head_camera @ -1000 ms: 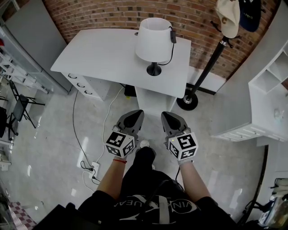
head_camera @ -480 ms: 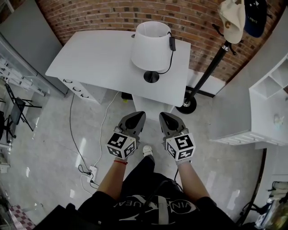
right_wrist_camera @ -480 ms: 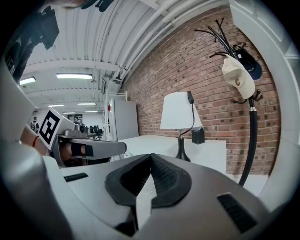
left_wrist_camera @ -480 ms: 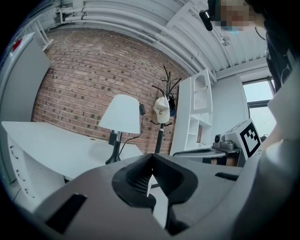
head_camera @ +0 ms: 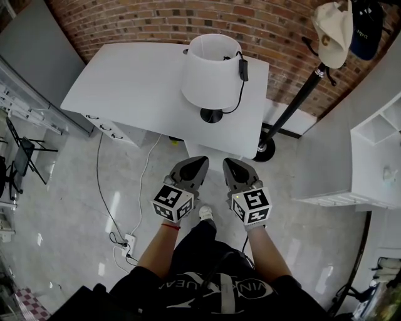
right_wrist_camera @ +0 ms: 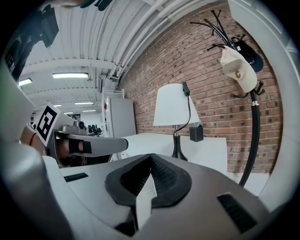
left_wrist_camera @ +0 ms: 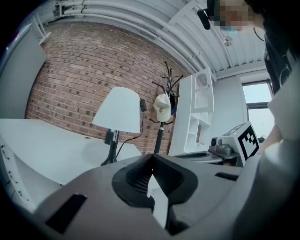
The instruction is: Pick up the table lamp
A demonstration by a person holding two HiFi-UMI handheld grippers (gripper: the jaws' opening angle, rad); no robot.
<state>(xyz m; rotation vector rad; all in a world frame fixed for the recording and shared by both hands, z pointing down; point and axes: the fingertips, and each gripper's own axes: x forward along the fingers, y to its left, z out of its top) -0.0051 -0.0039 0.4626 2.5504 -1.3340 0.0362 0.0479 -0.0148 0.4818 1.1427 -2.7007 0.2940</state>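
A red brick wall (head_camera: 156, 19) runs across the back of the room, above a pale glossy floor (head_camera: 75, 188). A white worktop (head_camera: 131, 88) stands against the wall, with a drawer unit (head_camera: 106, 128) under its left end. To the right is a white shelving unit (head_camera: 369, 150). Between it and the worktop rises a black coat stand (head_camera: 294, 103).

The table lamp (head_camera: 213, 72) stands upright near the right end of the worktop. Its white shade sits on a dark stem with a round black base. It is untouched and well apart from both tongs.

The person stands on the floor in front of the worktop with both forearms stretched forward. The left tongs (head_camera: 199, 163) and the right tongs (head_camera: 230, 164) are side by side, near each other, and point toward the worktop's front edge. Each gripper view shows the ribbed pads pressed together at the tip with nothing between them. Both tongs are fully closed and empty.

A black cord (head_camera: 242, 69) with an inline switch hangs down the right side of the shade. A cream cap (head_camera: 332, 25) and a dark cap (head_camera: 366, 28) hang on the coat stand. A small dark box (right_wrist_camera: 196, 133) sits on the worktop by the wall behind the lamp. It may be a holder of some kind, but it is too small to tell. A white power strip (head_camera: 128, 240) lies on the floor at the left with cables running to it.
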